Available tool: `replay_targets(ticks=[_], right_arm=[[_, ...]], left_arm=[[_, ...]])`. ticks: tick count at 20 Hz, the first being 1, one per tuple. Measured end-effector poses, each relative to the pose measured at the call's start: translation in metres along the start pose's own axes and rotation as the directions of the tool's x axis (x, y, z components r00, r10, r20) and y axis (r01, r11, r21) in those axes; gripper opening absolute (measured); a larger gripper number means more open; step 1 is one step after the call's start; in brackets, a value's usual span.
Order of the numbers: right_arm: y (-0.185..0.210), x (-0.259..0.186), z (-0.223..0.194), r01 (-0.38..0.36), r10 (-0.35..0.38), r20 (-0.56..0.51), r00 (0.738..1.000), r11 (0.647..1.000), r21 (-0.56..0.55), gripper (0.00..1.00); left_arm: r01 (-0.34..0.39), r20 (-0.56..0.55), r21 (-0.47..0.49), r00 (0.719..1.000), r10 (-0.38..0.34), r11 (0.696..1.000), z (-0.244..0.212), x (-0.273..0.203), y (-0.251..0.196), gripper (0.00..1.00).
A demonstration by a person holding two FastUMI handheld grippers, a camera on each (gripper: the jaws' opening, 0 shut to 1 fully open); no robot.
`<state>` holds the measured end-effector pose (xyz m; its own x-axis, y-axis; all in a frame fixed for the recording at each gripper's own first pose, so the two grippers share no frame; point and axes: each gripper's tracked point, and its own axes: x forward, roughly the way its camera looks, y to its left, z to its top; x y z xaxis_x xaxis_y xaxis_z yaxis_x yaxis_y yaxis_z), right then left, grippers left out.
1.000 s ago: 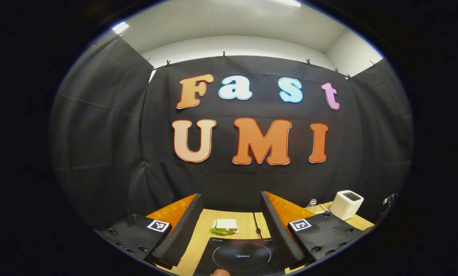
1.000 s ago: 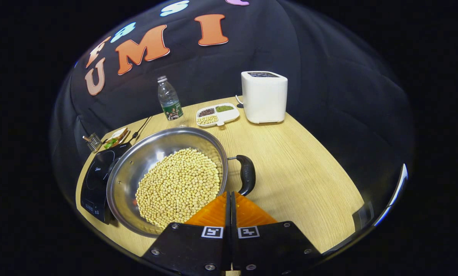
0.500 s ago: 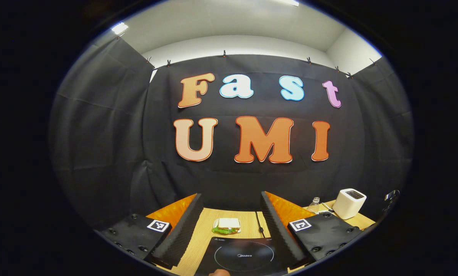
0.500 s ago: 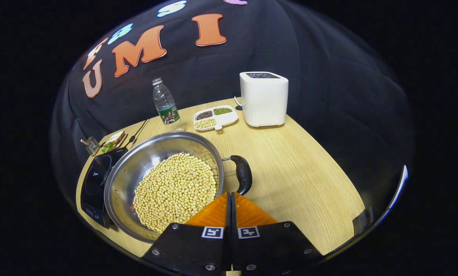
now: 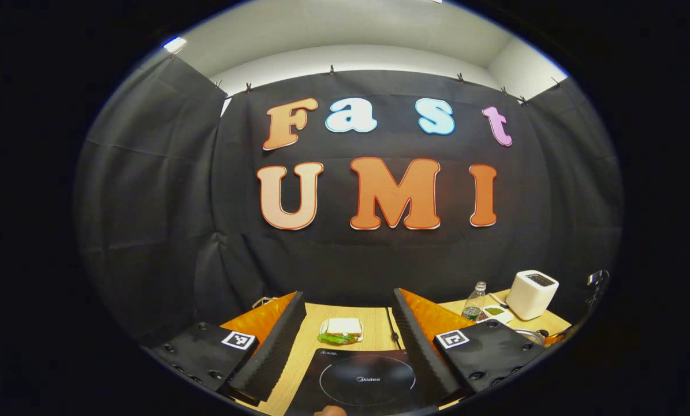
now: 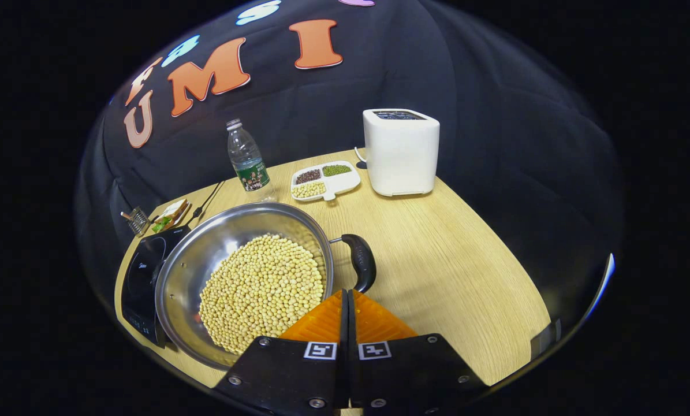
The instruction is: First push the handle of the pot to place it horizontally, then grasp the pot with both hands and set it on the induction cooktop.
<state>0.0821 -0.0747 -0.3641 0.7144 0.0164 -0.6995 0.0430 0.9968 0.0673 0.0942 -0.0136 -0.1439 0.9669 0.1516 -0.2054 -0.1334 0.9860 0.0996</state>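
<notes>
One steel pot (image 6: 206, 254) of yellow soybeans (image 6: 262, 292), black handle (image 6: 362, 269) touching my clenched right gripper (image 6: 345, 296); it sits beside one black induction cooktop (image 6: 141, 277). My left gripper (image 5: 347, 320) is released. One white toaster (image 6: 401, 151), one clear plastic bottle (image 6: 245, 157), one sandwich (image 5: 340, 330).

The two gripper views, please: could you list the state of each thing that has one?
Pot: upright on the table, full of soybeans, partly over the cooktop.
Pot handle: at the tip of the right tongs.
Right tongs: shut, empty.
Left tongs: open, empty.
Induction cooktop: bare.
Bottle: upright, capped.
Divided dish: holds beans.
</notes>
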Motion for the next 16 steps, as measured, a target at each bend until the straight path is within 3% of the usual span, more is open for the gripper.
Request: replay_targets(ticks=[6,16], right_arm=[[-0.007,0.008,0.003,0.03,-0.03,0.009,1.0,1.0,-0.005,0.0],[-0.003,0.0,0.016,0.016,-0.018,0.062,0.998,0.999,0.036,0.0]], left_arm=[[0.0,-0.03,0.019,1.0,0.0,1.0,-0.036,0.018,-0.018,0.98],[0.107,-0.148,-0.024,0.983,-0.11,0.994,-0.124,0.031,-0.094,0.98]])
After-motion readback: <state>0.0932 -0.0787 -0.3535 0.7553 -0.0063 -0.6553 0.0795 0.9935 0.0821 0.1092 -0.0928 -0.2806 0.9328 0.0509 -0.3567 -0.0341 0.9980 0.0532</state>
